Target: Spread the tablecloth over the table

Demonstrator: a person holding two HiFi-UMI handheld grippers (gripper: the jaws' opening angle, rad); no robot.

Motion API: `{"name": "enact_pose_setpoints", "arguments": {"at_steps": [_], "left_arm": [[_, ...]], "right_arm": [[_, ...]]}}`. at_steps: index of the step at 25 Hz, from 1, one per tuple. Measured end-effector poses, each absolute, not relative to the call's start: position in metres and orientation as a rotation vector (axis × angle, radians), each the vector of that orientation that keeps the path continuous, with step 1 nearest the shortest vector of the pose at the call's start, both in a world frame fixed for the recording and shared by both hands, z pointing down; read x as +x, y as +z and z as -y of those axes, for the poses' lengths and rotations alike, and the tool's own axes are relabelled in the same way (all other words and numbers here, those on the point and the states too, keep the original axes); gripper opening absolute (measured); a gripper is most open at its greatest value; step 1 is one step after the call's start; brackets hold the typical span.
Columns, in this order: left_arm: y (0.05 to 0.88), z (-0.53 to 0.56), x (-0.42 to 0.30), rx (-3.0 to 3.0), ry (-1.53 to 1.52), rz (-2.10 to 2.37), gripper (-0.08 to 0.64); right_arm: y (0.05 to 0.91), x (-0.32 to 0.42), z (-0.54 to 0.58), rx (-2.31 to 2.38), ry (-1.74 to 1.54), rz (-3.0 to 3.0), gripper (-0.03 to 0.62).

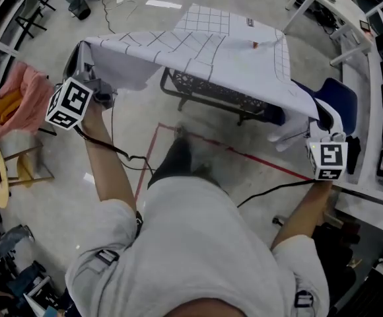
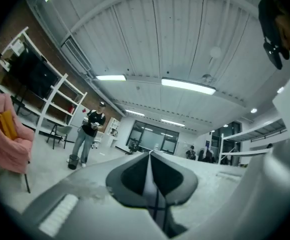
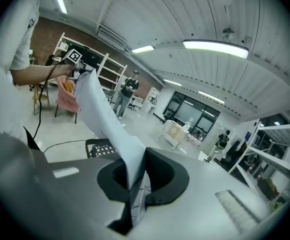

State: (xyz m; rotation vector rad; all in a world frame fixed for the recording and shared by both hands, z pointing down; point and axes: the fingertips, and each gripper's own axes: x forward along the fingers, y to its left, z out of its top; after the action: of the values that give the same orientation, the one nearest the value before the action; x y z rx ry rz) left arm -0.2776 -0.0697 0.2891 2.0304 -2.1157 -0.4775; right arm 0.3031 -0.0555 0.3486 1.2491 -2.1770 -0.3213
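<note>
The left gripper (image 1: 94, 84) has its fingers (image 2: 130, 176) pressed together on one corner of the white tablecloth with a thin dark grid (image 1: 218, 48). In the left gripper view only a narrow strip of that tablecloth (image 2: 151, 184) shows in the seam between the two dark pads. Beyond the fingertips there is only ceiling and far room, so the rest of the sheet is out of that view. The right gripper (image 1: 320, 134) pinches another corner. In the right gripper view the tablecloth (image 3: 105, 116) rises from between its fingers (image 3: 162, 176) and runs up and away from them towards the left gripper's marker cube (image 3: 73, 57).

In the head view the sheet hangs spread in the air ahead of both pairs of fingers, with a sagging fold close to the left ones. Beneath it, the black metal table with a perforated edge (image 1: 211, 92) is mostly hidden, and whether the cloth touches its top cannot be told. A blue chair (image 1: 340, 98) just beyond the right fingers is partly hidden by the cloth's edge. Outward of the left fingers a pink cloth draped on a stand (image 1: 26, 101) is partly cut off by the picture's edge.
</note>
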Motion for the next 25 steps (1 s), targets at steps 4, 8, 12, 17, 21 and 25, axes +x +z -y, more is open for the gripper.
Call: {"name": "enact_pose_setpoints", "arguments": {"at_steps": [4,8,12,17,21,25], "left_arm": [[0.285,0.049,-0.319,1.993,-0.477,2.199,0.023],[0.319,0.047,-0.307,2.12,-0.38,2.069,0.023],[0.369,0.057,-0.268,2.247,-0.171,1.866,0.023],[0.419,0.064,-0.197,2.351,0.014,1.621,0.023],[0.444,0.06,-0.15,2.411,0.085,1.451,0.023],[0.463,0.06,-0.13,2.385,0.123,1.403,0.023]], "right_arm": [[0.37,0.251,0.037,1.161,-0.313,2.219,0.008],[0.388,0.255,0.022,1.185,-0.234,2.193,0.008],[0.389,0.281,0.016,1.3,-0.162,2.106,0.008],[0.398,0.282,0.012,1.348,-0.127,2.033,0.008],[0.412,0.263,0.008,1.346,-0.093,2.04,0.008],[0.422,0.254,0.012,1.352,-0.059,2.043,0.008]]}}
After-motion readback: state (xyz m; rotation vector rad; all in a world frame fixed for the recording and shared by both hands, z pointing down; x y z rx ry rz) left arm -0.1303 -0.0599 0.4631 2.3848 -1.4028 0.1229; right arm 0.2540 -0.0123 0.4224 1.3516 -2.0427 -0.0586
